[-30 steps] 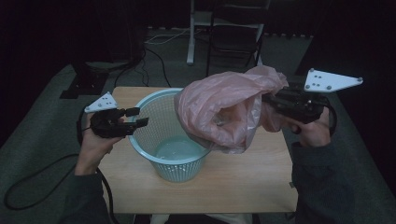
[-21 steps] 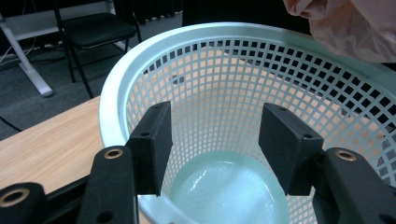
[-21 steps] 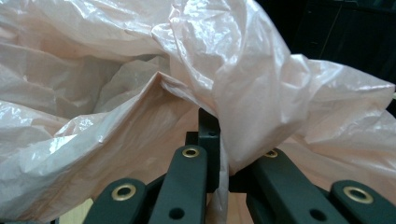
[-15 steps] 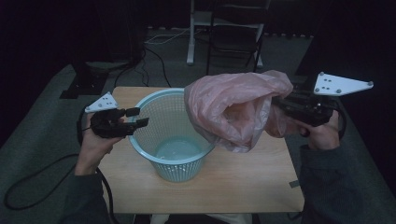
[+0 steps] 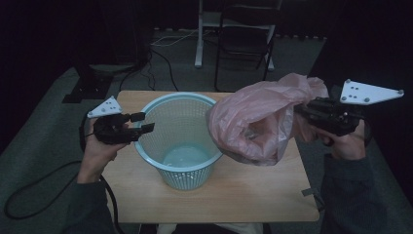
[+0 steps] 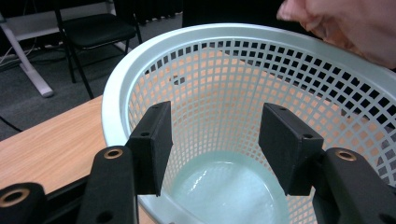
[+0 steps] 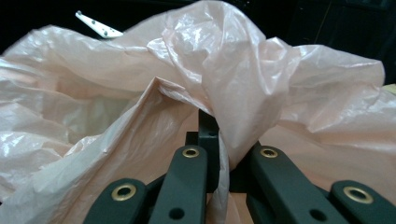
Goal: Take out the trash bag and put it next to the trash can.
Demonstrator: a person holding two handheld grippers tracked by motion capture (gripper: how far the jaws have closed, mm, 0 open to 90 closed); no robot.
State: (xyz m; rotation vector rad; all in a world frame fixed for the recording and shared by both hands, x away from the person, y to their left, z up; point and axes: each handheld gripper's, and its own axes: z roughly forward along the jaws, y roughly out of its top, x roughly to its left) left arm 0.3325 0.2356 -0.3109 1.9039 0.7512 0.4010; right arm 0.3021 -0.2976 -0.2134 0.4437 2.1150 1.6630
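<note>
- My right gripper (image 5: 303, 111) sits at the right of the high view, its jaws pressed together on a fold of the pink plastic bag (image 5: 258, 122); in the right gripper view the film (image 7: 219, 93) is pinched between the two black jaws and billows up over most of the frame.
- The bag hangs in the air right of centre, above the wooden table (image 5: 253, 195), its open mouth turned toward the lower left; its left edge looks close to the basket's rim, but I cannot tell whether they touch.
- The pale blue mesh laundry basket (image 5: 180, 141) stands upright on the table at centre-left.
- My left gripper (image 5: 144, 123) is at the left of the frame, jaws spread and holding nothing, straddling the basket's near rim (image 6: 112, 116).
</note>
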